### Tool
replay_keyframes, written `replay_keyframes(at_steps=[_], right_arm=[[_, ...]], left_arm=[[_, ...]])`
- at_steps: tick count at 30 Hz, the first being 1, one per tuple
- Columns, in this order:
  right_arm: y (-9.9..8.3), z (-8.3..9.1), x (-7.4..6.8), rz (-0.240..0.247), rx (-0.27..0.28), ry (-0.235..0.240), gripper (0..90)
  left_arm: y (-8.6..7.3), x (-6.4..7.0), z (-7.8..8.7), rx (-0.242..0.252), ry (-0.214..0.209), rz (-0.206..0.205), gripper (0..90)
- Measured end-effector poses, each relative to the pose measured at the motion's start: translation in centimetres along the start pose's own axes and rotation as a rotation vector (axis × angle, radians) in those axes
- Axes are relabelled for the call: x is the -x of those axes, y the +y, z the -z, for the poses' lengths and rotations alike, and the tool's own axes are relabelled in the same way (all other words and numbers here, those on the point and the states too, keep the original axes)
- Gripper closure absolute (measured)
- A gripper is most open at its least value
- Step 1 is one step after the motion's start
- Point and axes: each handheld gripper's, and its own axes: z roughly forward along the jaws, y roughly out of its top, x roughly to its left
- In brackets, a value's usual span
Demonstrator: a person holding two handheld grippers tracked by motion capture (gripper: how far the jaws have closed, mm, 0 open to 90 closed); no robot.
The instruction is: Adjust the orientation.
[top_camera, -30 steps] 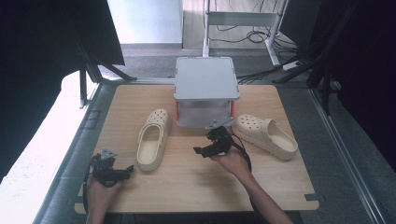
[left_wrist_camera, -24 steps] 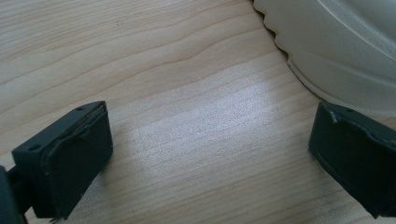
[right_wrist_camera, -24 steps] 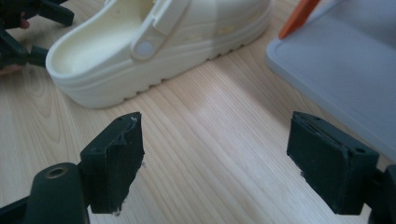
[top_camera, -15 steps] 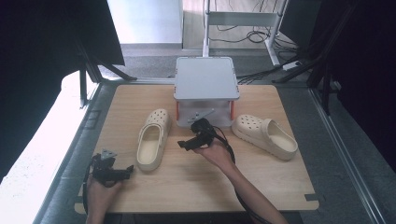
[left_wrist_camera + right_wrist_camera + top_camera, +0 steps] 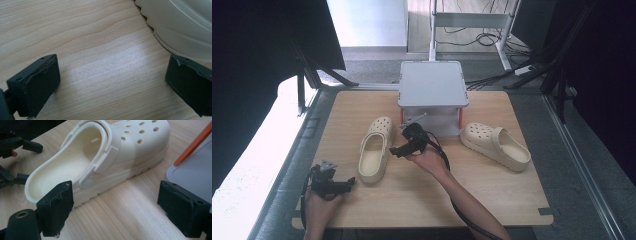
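Leftward across the board went my right gripper [image 5: 398,149] over the last second, away from the right clog [image 5: 495,145] and in beside the left clog [image 5: 375,149], while my left gripper [image 5: 343,185] had stayed put at the near left edge of the wooden table [image 5: 492,195]. I judged the step in hand to be taking hold of the left clog, which lay sole down, toe towards the grey box [image 5: 432,85], heel towards me.

In the right gripper view the jaws stood wide apart with nothing between them but bare wood; the left clog [image 5: 100,157] sat just beyond the left jaw, its strap [image 5: 98,150] folded forward over the opening and the strap rivet [image 5: 87,182] facing me. The left gripper's jaws were also spread and held nothing, with the clog's sole edge [image 5: 180,22] showing at the upper right of its view.

To do this well, I reckoned I had to carry the right gripper further towards the clog so that one jaw went inside the opening and the other outside the side wall, then close on the wall near the rivet, where the foam looked thickest. A bite on the strap alone would likely let the shoe swing. I also wanted to keep the far jaw off the grey box, which stood close on that side, and come in low and level so the clog would not be shoved sideways before the jaws closed
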Motion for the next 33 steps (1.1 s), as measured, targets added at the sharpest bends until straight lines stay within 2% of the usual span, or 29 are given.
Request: replay_keyframes(at_steps=[8, 10, 16, 18, 19, 21, 24, 25, 26, 27, 28, 29, 33], right_arm=[[1.4, -1.7, -0.8, -0.009, -0.019, 0.008, 13.7], [1.7, -2.5, -1.1, -0.025, -0.025, 0.004, 13.8], [2.6, -4.6, -1.5, -0.05, -0.045, -0.04, 14.4], [2.9, -5.4, -1.8, -0.059, -0.06, -0.067, 14.7], [3.1, -6.0, -1.9, -0.066, -0.076, -0.101, 15.6], [3.2, -6.2, -2.0, -0.069, -0.083, -0.107, 16.4], [3.3, -7.0, -2.0, -0.076, -0.117, -0.14, 24.8], [3.3, -7.0, -2.0, -0.076, -0.122, -0.161, 35.1], [3.3, -7.0, -2.0, -0.076, -0.122, -0.161, 35.1], [3.3, -6.8, -1.9, -0.095, -0.125, -0.158, 40.4], [3.3, -6.8, -1.9, -0.095, -0.125, -0.158, 40.4], [3.3, -6.6, -1.8, -0.098, -0.129, -0.158, 44.7], [3.5, -5.7, -1.7, -0.057, -0.15, -0.222, 69.3]], left_arm=[[0.0, 0.0, 0.0, 0.0, -0.002, -0.002, 0.0], [0.0, 0.0, 0.0, 0.0, -0.002, -0.004, 0.0], [0.0, 0.0, 0.0, 0.001, -0.005, -0.003, 0.0], [0.0, 0.0, 0.0, -0.001, -0.005, -0.005, 0.0], [0.0, 0.0, 0.0, -0.001, -0.005, -0.005, 0.0], [0.0, 0.0, 0.0, -0.001, -0.005, -0.007, 0.0], [0.0, 0.0, 0.0, -0.001, -0.006, -0.008, 0.0], [0.0, 0.0, 0.0, -0.001, -0.006, -0.008, 0.0], [0.0, 0.0, 0.0, -0.001, -0.006, -0.008, 0.0], [0.0, 0.0, 0.0, 0.0, -0.006, -0.008, 0.0], [0.0, 0.0, 0.0, -0.001, -0.007, -0.006, 0.0], [0.0, 0.0, 0.0, -0.001, -0.008, -0.006, 0.0], [0.0, 0.0, 0.0, 0.0, -0.009, -0.006, 0.0]])
